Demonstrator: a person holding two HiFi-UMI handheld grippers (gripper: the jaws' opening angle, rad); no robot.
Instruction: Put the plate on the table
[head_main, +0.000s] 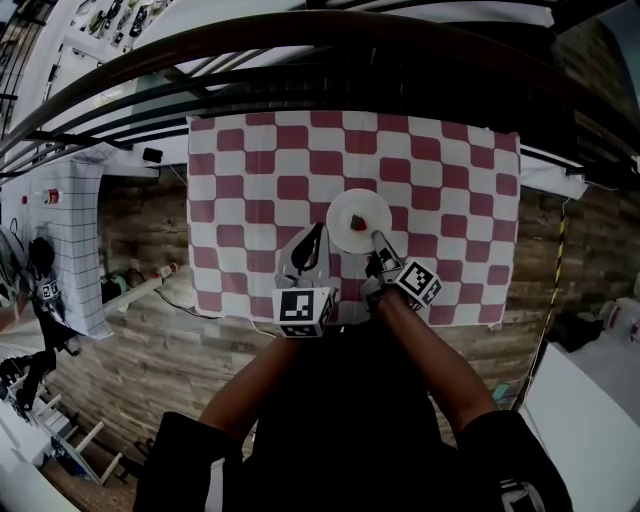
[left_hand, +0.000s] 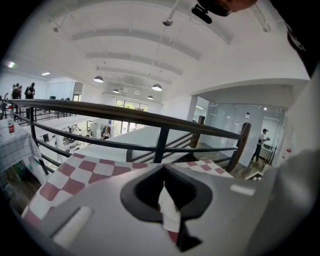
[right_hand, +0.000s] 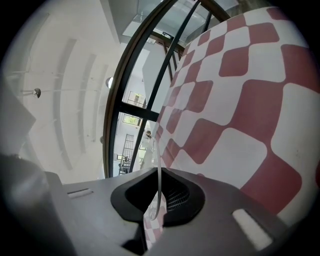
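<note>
A small white plate (head_main: 352, 212) lies on the red-and-white checked tablecloth (head_main: 450, 180), near the table's front middle, with a small red item (head_main: 360, 224) on it. My right gripper (head_main: 377, 239) is shut on the plate's near rim. In the right gripper view that rim shows edge-on as a thin white plate (right_hand: 159, 170) between the jaws of the right gripper (right_hand: 156, 202), with the checked tablecloth (right_hand: 240, 100) beyond. My left gripper (head_main: 317, 233) hovers just left of the plate, shut and holding nothing. In its own view the left gripper (left_hand: 168, 202) shows only the cloth (left_hand: 90, 167) ahead.
A dark metal railing (head_main: 300, 40) runs along the table's far side and shows again as the railing (left_hand: 160, 125). The floor (head_main: 140, 230) is wooden planks. A second table with a grid cloth (head_main: 70, 230) stands at the left, and a white surface (head_main: 590, 410) at the lower right.
</note>
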